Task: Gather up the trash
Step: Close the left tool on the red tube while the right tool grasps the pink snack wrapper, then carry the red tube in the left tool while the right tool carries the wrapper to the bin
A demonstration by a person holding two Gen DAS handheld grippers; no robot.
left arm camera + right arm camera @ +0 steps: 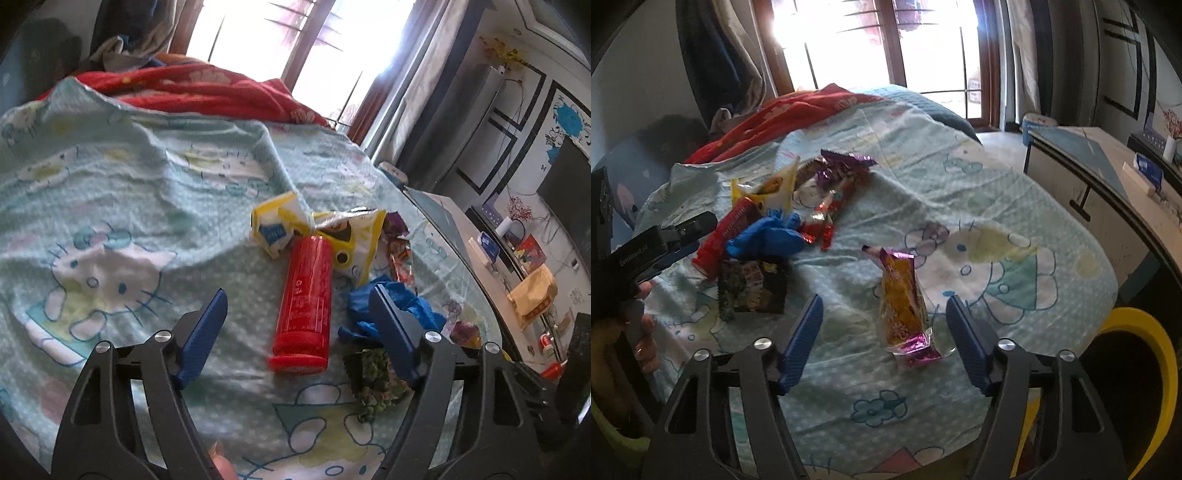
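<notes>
Lying lengthwise, cap nearest, the red canister (302,302) sits between the left hand-held gripper (297,308) jaws, apart, untouched.

Red canister (303,302) lying on its side, cap end nearest; yellow wrappers (347,229) behind, crumpled blue glove (391,306) just right — dark printed packet (376,384) flat below. Orange-and-pink snack bag (905,314) well apart, crumpled.

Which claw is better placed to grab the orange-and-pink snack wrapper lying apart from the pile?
Right. The right claw is open with the orange-and-pink snack wrapper already between its fingers. The left claw faces the red can in the pile instead.
</notes>
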